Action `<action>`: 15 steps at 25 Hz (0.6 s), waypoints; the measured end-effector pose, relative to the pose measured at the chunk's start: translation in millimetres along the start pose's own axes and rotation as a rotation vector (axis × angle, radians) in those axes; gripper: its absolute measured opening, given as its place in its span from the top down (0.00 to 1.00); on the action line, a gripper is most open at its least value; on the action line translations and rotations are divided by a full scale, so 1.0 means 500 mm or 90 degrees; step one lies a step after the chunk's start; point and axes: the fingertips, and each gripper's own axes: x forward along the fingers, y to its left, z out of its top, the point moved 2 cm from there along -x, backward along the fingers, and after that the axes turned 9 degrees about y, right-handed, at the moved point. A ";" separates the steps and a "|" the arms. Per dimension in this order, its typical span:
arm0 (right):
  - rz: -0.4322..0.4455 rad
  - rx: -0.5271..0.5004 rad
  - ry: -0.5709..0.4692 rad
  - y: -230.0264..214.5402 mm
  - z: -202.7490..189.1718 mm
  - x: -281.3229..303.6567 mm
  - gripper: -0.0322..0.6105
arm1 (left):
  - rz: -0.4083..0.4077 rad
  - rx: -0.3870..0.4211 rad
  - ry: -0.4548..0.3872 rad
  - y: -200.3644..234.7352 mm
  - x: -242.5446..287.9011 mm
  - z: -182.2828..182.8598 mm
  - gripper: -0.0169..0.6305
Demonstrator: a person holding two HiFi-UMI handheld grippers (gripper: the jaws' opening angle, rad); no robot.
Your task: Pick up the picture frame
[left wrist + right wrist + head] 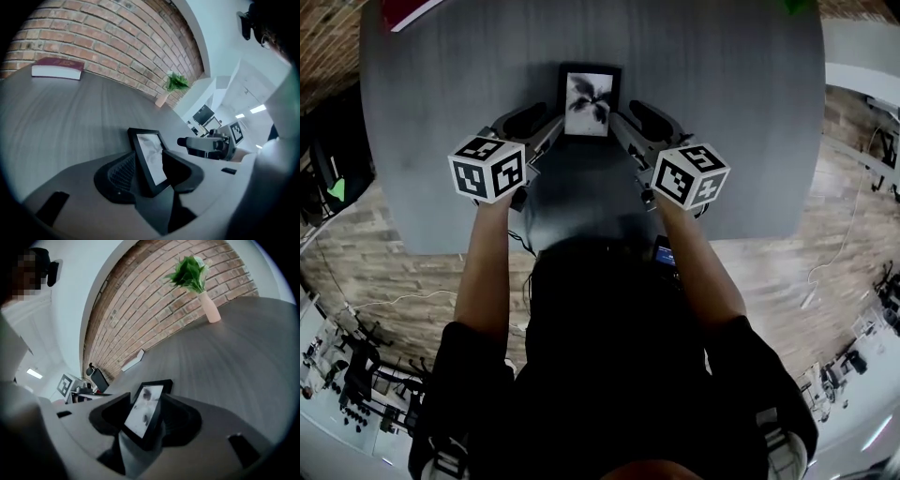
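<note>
Grey table: pic frame upright, portrait, faces person.

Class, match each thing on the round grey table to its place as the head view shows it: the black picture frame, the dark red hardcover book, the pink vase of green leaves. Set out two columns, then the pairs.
Things:
1. black picture frame
2. dark red hardcover book
3. pink vase of green leaves

Places:
A. far right edge
B. far left edge
C. centre

Pairs: 1-C; 2-B; 3-A
</note>
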 end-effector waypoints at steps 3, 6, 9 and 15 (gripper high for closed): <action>-0.028 0.010 0.030 -0.023 -0.016 0.021 0.65 | -0.003 0.006 0.036 0.004 0.030 -0.010 0.71; -0.040 0.016 0.050 -0.030 -0.034 0.033 0.65 | 0.003 0.010 0.059 0.012 0.042 -0.020 0.71; -0.051 0.003 0.061 -0.036 -0.037 0.032 0.66 | 0.005 0.008 0.063 0.009 0.053 -0.017 0.71; -0.070 -0.024 0.094 -0.017 -0.049 0.068 0.69 | -0.005 0.015 0.070 0.019 0.057 -0.023 0.72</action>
